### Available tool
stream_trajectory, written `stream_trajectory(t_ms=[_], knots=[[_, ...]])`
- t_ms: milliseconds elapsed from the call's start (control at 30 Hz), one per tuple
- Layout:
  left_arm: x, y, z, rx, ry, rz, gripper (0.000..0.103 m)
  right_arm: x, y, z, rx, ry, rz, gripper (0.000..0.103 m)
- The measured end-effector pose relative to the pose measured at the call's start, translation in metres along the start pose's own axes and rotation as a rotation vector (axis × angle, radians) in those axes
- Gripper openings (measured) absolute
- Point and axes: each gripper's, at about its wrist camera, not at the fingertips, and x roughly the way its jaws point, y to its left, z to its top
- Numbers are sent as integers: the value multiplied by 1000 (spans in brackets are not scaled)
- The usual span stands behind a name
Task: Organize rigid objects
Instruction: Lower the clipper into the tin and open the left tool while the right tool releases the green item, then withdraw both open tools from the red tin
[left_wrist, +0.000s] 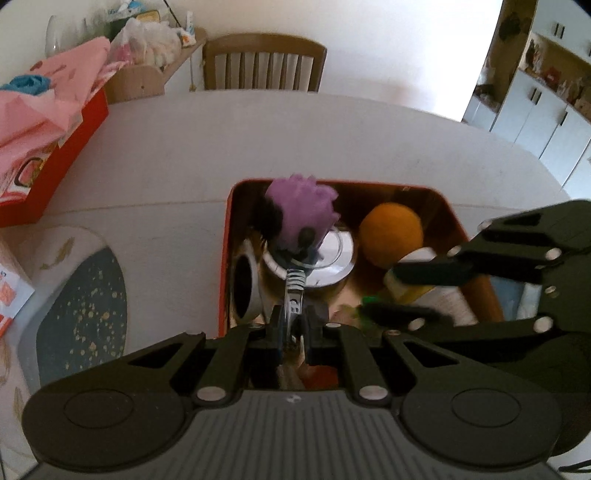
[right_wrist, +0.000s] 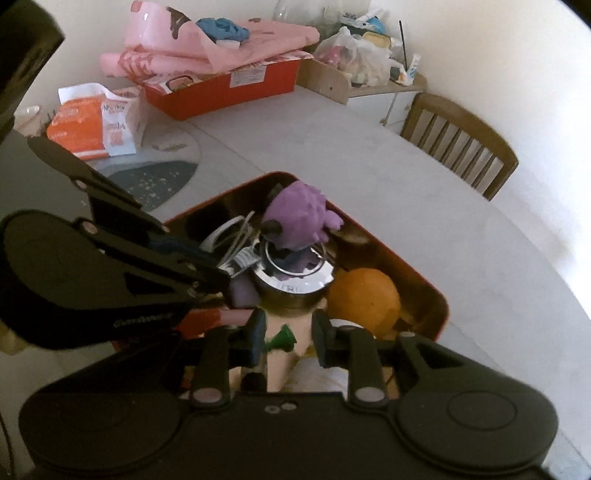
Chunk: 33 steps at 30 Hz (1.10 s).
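Now, over the box: both grippers hang above the red tin box (left_wrist: 224, 258) on the white table (left_wrist: 166, 155).
Left gripper (left_wrist: 293, 325): jaws pinched tight on a metal clip carrying a purple fuzzy toy (left_wrist: 301, 212), held over the box.
Right gripper (right_wrist: 288, 336): jaws narrowly apart, nothing pressed between them.
Handling: toy soft and light, so the stiff clip (left_wrist: 295, 291) is the sound hold.
Neighbours: orange ball (left_wrist: 391, 236), chrome lid (left_wrist: 332, 262), probably slippery.

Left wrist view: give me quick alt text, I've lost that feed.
The left gripper is shut on the metal clip of a purple plush keychain, over an orange-walled bin holding an orange ball and a shiny round lid. The right gripper reaches in beside it.
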Motion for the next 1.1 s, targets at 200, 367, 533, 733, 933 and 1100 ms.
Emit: stream_trajectory(t_ms=[200, 367, 533, 733, 933, 1100], knots=[[0, 1, -3, -1, 0, 6, 10, -11, -9, -4, 61, -12, 17, 32], [-7, 1, -3, -19, -9, -3, 10, -26, -18, -10, 131, -33, 33, 37], [-21, -3, -5, -17, -27, -9, 10, -41, -26, -15, 207, -50, 49, 39], [-43, -11, -8, -9, -58, -26, 12, -63, -26, -21, 249, -79, 56, 44], [-68, -19, -12, 1, -97, -41, 14, -91, -27, -26, 282, -127, 56, 60], [-87, -26, -15, 12, -138, -31, 45, -109, -26, -30, 299, -154, 53, 64]])
